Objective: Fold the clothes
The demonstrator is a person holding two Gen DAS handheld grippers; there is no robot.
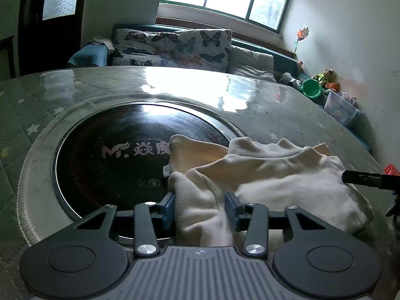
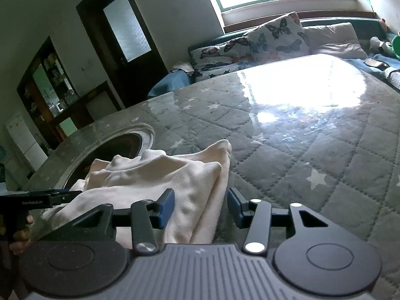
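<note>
A cream garment [image 1: 275, 175] lies bunched on the quilted, star-patterned table [image 1: 262, 110], partly over a round black inset plate [image 1: 112, 155]. My left gripper [image 1: 200, 197] is shut on a thick fold at the garment's near left edge, and cloth fills the gap between its blue pads. My right gripper [image 2: 201, 197] is shut on the garment [image 2: 155, 175] at its near right edge, where layered cloth hangs between the pads. Each view catches the other gripper from the side at the far end of the cloth: the right gripper [image 1: 362, 178] and the left gripper [image 2: 50, 197].
A sofa with butterfly cushions [image 1: 175, 47] runs behind the table under the window. Toys, a green bucket [image 1: 311, 88] and a clear plastic box [image 1: 340, 107] sit by the right wall. A dark door [image 2: 125, 40] and a cabinet stand at the left. A person's fingers [image 2: 21, 235] hold the left gripper's handle.
</note>
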